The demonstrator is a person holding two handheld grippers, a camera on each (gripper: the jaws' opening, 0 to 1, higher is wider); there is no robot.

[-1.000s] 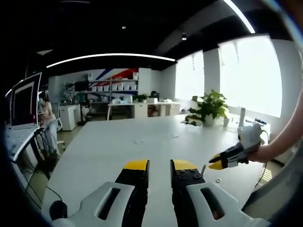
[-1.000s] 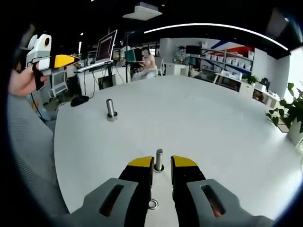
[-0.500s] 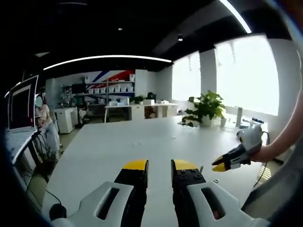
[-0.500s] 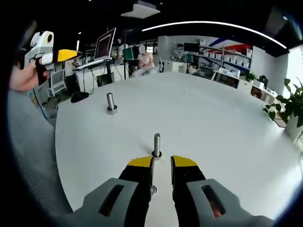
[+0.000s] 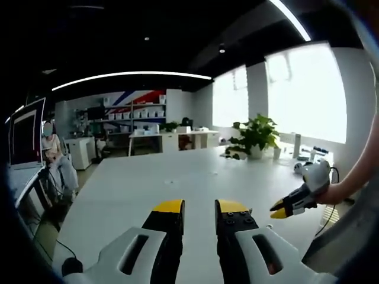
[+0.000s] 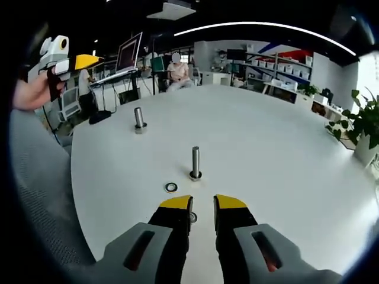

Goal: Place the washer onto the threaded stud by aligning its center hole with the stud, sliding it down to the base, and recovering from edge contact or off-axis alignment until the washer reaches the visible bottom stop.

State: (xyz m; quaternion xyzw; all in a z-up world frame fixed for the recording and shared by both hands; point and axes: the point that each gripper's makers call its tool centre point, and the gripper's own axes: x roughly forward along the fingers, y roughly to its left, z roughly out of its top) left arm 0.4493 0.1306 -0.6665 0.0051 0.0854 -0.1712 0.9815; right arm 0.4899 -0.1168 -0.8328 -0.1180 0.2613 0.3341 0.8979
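Observation:
A steel threaded stud (image 6: 195, 163) stands upright on the white table (image 6: 266, 154), a short way beyond my right gripper (image 6: 203, 203). Its jaws stand open with a narrow gap and hold nothing. A small washer (image 6: 192, 217) lies flat on the table, seen down in that gap. Another washer (image 6: 171, 187), dark-ringed, lies left of the stud's base. My left gripper (image 5: 201, 206) hovers open and empty over the table (image 5: 148, 183). It also appears at the upper left as the left gripper (image 6: 68, 60) in a hand.
A second stud (image 6: 140, 119) stands farther off to the left. The right gripper (image 5: 295, 202), held by a hand, enters the left gripper view from the right. A potted plant (image 5: 254, 135) sits at the table's far edge. Desks, monitors and a seated person (image 6: 176, 71) lie beyond.
The right gripper has drawn back from the stud, which stood between its tips a second ago and now stands ahead. The dark-ringed washer has come into view. The left gripper has barely shifted.

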